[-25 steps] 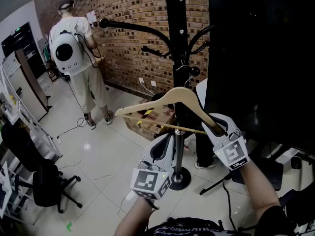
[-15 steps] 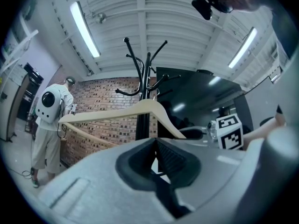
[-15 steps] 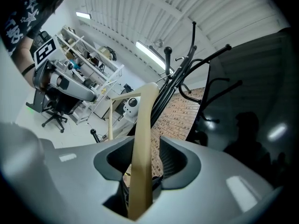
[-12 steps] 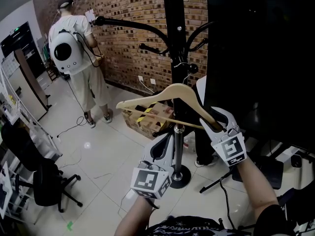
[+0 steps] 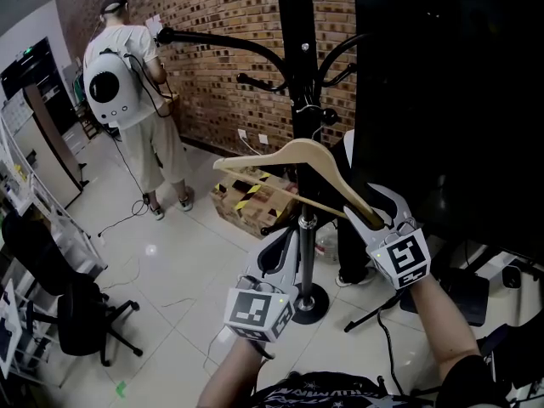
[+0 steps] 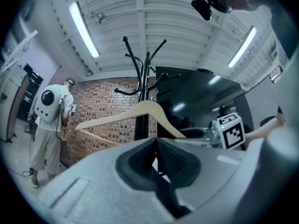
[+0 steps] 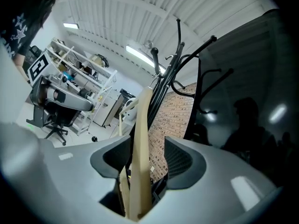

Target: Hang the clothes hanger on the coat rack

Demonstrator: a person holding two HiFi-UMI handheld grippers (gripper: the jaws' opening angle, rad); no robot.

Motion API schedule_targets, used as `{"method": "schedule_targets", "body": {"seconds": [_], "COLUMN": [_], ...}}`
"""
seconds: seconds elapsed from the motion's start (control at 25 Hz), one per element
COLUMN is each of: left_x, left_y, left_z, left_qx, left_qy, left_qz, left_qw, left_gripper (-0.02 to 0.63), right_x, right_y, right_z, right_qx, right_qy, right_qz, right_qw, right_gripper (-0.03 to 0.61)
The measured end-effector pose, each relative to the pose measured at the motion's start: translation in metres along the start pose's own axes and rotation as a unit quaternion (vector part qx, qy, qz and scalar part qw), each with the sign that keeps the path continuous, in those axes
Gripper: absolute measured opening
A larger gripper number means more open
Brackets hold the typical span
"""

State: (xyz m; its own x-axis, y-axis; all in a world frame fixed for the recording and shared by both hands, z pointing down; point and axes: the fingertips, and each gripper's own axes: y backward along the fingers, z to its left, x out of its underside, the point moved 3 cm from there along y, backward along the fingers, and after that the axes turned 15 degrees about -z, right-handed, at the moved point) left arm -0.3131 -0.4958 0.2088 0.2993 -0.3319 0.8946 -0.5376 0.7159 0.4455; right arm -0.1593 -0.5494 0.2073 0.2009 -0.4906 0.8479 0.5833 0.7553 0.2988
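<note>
Nearest the person, the left tongs [image 5: 280,247] sit low in front of the body, pressed together with nothing between them. They are in the same spot as a second ago, short of the black pole's round base [image 5: 311,303].

A little further out and higher, the right tongs [image 5: 375,216] are spread wide. They have just been opening, where a second ago they pinched the wood. The near end of the wooden clothes hanger [image 5: 293,153] stands between them. In the right gripper view it is closer to one pad, with a clear gap to the other, so the pads no longer press on it.

From that end the hanger rises to its peak in front of the coat rack [image 5: 299,49]. Its metal hook [image 5: 306,114] sits close against the pole beside a knobbed peg [image 5: 329,117]; whether it bears on the peg cannot be told. Against the earlier frames, the hanger's far tip has swung up and in towards the pole, so the bar lies less steeply.

Behind the pole, a cardboard box [image 5: 249,201] striped with yellow and black tape lies on the tiled floor. Farthest off, a person [image 5: 127,83] with a white backpack stands at the brick wall [image 5: 221,15], as before.
</note>
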Motion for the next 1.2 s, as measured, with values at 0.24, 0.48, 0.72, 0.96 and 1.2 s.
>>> {"method": "schedule_targets", "body": {"seconds": [0.24, 0.48, 0.72, 0.96, 1.2], "left_x": [-0.002, -0.007, -0.013, -0.015, -0.012], "left_y": [-0.001, -0.001, 0.002, 0.007, 0.010], "left_z": [0.000, -0.006, -0.019, -0.026, -0.030], "left_qx": [-0.005, -0.008, -0.013, -0.014, -0.018], "left_qy": [-0.008, -0.016, -0.022, -0.027, -0.023], "left_qz": [0.002, 0.000, 0.002, 0.003, 0.007], "left_qw": [1.0000, 0.9998, 0.9997, 0.9995, 0.9996], "left_gripper": [0.005, 0.005, 0.005, 0.005, 0.005], "right_x": [-0.026, -0.041, -0.066, -0.091, -0.083], "right_y": [0.007, 0.019, 0.030, 0.043, 0.042], "right_z": [0.006, -0.004, -0.002, 0.007, 0.032], "right_qx": [0.000, 0.019, 0.021, 0.040, 0.041], "right_qy": [-0.002, -0.005, -0.029, -0.023, -0.051], "right_qz": [-0.026, -0.065, -0.093, -0.144, -0.125], "right_qw": [1.000, 0.998, 0.995, 0.988, 0.990], "right_gripper": [0.235, 0.235, 0.235, 0.184, 0.101]}}
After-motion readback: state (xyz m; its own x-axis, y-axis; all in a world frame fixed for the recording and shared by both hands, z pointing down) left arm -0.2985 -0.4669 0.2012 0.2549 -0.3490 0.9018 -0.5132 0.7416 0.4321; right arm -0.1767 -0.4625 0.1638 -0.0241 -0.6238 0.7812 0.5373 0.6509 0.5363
